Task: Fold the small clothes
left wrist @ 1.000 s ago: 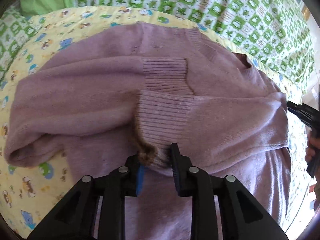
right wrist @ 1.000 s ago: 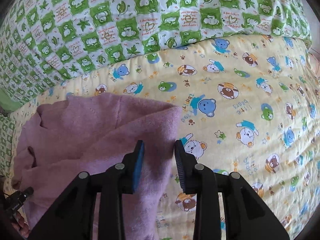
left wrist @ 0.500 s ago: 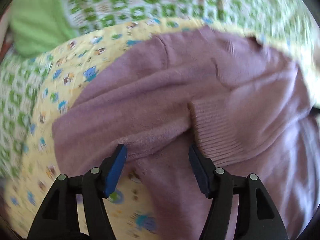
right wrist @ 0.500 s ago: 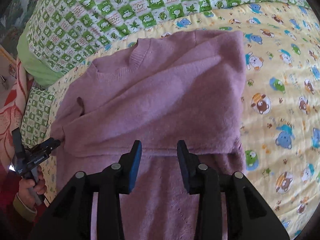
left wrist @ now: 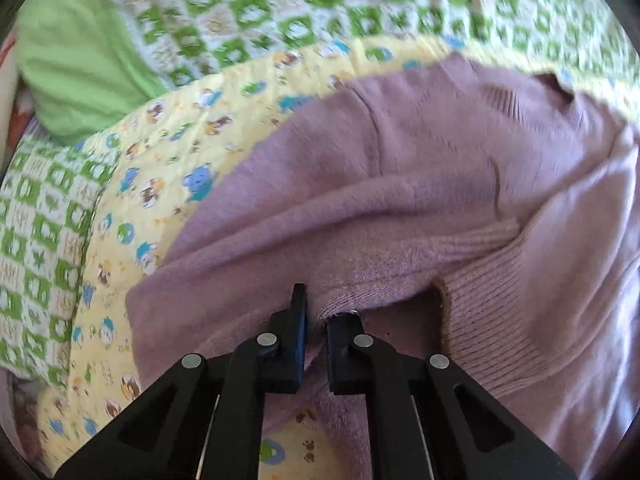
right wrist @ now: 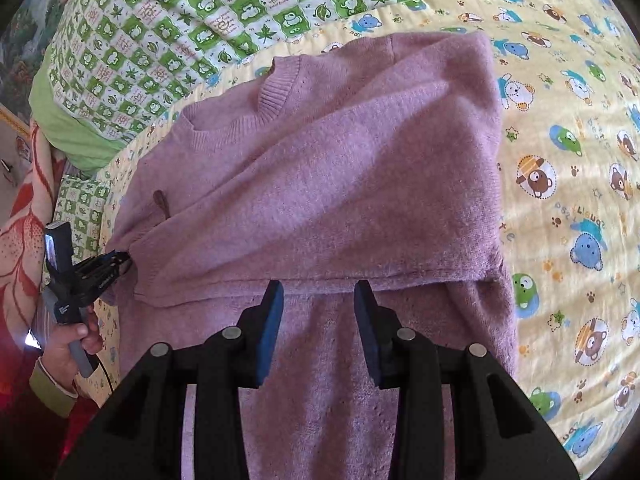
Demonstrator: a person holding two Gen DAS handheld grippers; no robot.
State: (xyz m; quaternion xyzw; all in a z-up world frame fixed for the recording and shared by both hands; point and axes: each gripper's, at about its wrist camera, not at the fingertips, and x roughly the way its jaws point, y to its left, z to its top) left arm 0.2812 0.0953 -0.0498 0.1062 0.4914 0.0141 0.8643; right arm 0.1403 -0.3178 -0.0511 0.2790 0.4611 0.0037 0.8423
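Observation:
A small mauve knitted sweater [right wrist: 340, 184] lies on a yellow cartoon-print quilt [right wrist: 568, 184], both sleeves folded across its body. In the left wrist view the sweater [left wrist: 400, 184] fills the right half. My left gripper [left wrist: 316, 328] is shut on the sweater's folded left edge beside a ribbed cuff [left wrist: 504, 300]. From the right wrist view the left gripper [right wrist: 116, 262] pinches that same left edge. My right gripper [right wrist: 318, 304] is open and empty, just above the sweater's lower fold line.
A green-and-white checked quilt [right wrist: 208, 28] and a plain green pillow [left wrist: 76, 68] lie beyond the sweater. The person's hand [right wrist: 76, 336] holds the left gripper's handle at the bed's left edge. A red floral cloth [right wrist: 20, 248] hangs at far left.
My left gripper went from wide open to shut on the sweater's left edge. My right gripper stayed open, drawing back slightly toward the sweater's lower part.

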